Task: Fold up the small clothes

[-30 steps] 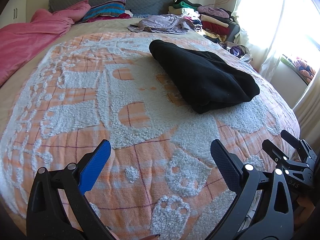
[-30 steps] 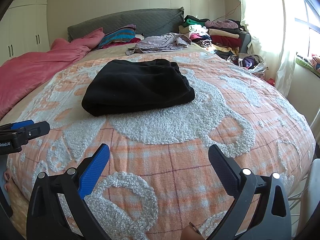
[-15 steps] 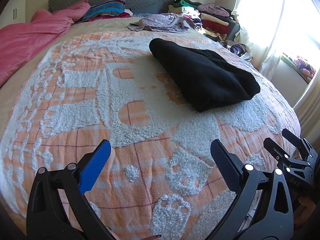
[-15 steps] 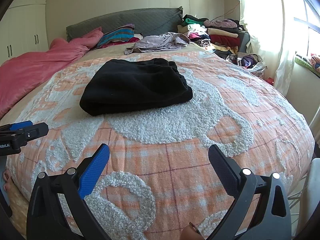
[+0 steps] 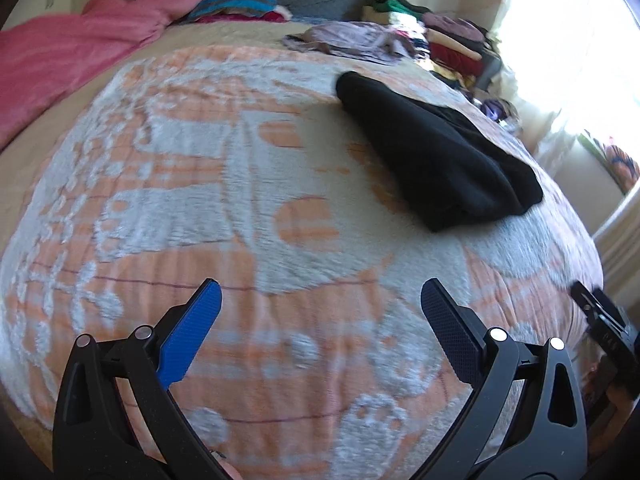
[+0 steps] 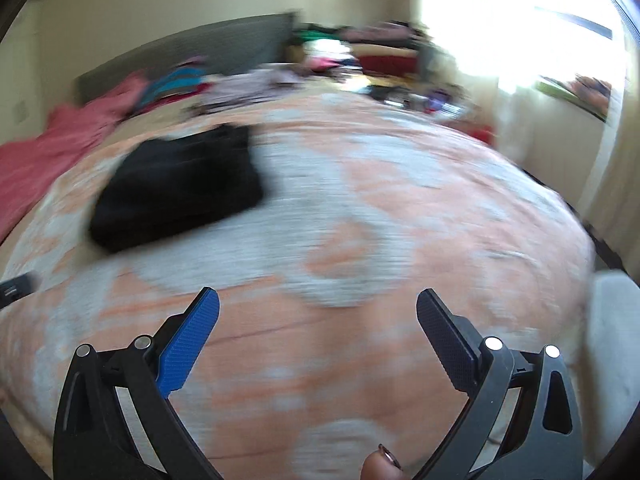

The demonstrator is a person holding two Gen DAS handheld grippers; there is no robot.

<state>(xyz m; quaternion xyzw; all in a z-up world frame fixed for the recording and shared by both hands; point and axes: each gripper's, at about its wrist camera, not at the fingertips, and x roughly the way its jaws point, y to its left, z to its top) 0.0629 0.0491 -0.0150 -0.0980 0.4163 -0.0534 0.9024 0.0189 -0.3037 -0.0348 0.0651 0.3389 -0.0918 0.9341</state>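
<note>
The folded black garment (image 5: 436,160) lies far right of the left hand-held gripper (image 5: 318,312); far left of the right hand-held gripper (image 6: 316,312); both gape, empty.
</note>
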